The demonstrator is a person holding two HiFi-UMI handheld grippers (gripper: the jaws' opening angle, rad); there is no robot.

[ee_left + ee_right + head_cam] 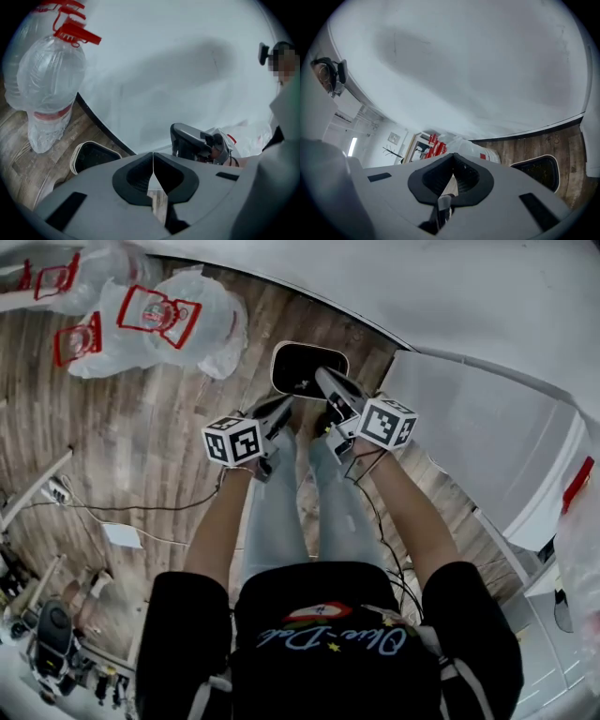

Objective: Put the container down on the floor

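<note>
The container (pixel 302 366) is a black tray with a white rim. It lies flat on the wooden floor close to the white wall. It also shows at the lower left of the left gripper view (pixel 91 157) and at the right of the right gripper view (pixel 536 171). My left gripper (pixel 284 409) hangs just short of the container, jaws shut and empty (pixel 153 157). My right gripper (pixel 330 381) is over the container's near edge in the head view, likewise shut on nothing (pixel 453 159). Neither gripper touches the container.
Large clear water bottles (pixel 155 320) with red handles stand on the floor at the left (pixel 49 89). The white wall (pixel 450 296) runs behind the container. A white panel (pixel 487 437) stands at the right. Cables (pixel 141 507) trail over the floor at the left.
</note>
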